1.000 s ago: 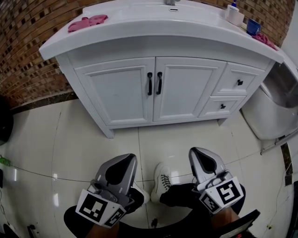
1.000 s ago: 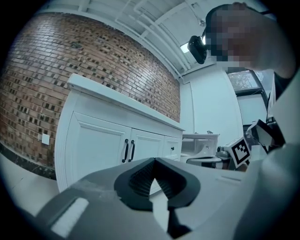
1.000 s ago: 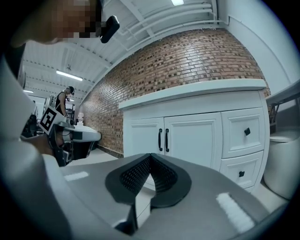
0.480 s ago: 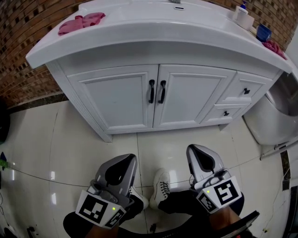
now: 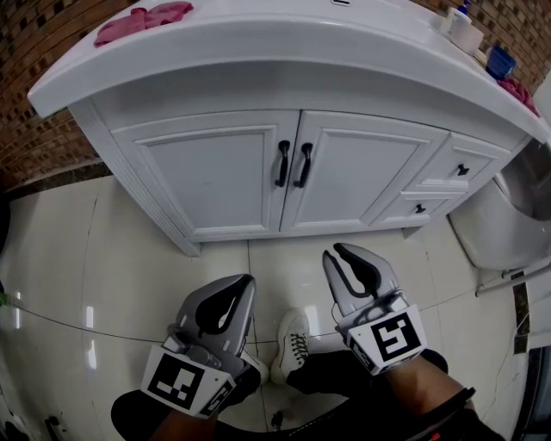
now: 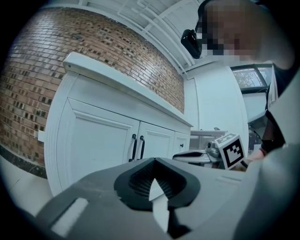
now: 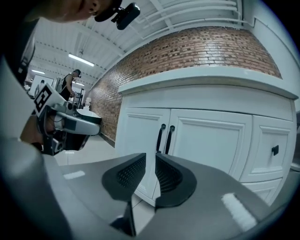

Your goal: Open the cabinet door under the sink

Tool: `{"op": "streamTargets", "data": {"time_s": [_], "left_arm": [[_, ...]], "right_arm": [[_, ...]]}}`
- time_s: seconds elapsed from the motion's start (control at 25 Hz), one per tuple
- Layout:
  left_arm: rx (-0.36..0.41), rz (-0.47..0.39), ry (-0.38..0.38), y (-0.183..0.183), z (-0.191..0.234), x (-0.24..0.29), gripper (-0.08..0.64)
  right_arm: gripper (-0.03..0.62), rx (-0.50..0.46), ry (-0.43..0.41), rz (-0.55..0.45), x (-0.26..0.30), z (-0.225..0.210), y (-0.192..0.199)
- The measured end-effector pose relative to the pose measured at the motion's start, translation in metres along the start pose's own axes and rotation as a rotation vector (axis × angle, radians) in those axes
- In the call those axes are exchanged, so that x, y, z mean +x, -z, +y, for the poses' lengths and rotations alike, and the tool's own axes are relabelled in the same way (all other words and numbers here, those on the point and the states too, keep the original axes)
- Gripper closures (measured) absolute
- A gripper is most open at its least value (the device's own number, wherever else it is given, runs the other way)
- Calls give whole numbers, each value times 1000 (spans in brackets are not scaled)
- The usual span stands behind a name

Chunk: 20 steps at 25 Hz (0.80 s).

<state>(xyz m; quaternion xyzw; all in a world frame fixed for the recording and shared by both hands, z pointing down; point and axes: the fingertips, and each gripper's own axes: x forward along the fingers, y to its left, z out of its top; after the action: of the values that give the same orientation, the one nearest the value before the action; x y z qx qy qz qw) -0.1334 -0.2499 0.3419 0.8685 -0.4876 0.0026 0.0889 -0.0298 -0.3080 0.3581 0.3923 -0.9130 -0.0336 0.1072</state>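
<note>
The white vanity has two closed doors under the sink, a left door (image 5: 211, 177) and a right door (image 5: 366, 177). Their black handles (image 5: 282, 164) (image 5: 303, 165) stand side by side at the middle seam. My left gripper (image 5: 248, 280) hangs low over the floor, shut and holding nothing, well short of the cabinet. In the left gripper view its tips (image 6: 153, 159) meet, with the handles (image 6: 134, 146) far ahead. My right gripper (image 5: 331, 252) is a little nearer the doors, with its jaws narrowly open and nothing between them. The right gripper (image 7: 150, 157) points just below the handles (image 7: 160, 137).
Two small drawers (image 5: 462, 170) (image 5: 419, 208) sit right of the doors. A pink cloth (image 5: 142, 19) lies on the countertop's left, a bottle (image 5: 465, 30) and blue cup (image 5: 500, 62) on its right. A white toilet (image 5: 495, 215) stands at right. My white shoe (image 5: 288, 340) is on the glossy tiles.
The person has stepped closer to the vanity. The right gripper has moved forward and left toward the doors, and its jaws have parted slightly. The left gripper has hardly moved.
</note>
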Motion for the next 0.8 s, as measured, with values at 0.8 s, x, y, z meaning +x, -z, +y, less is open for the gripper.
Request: {"op": "streamTargets", "data": {"time_s": [0.8], "left_arm": [[-4,-6,-16,-5,31,27,554]], "right_arm": [[523,90,56,-48,90,-53,-16]]}}
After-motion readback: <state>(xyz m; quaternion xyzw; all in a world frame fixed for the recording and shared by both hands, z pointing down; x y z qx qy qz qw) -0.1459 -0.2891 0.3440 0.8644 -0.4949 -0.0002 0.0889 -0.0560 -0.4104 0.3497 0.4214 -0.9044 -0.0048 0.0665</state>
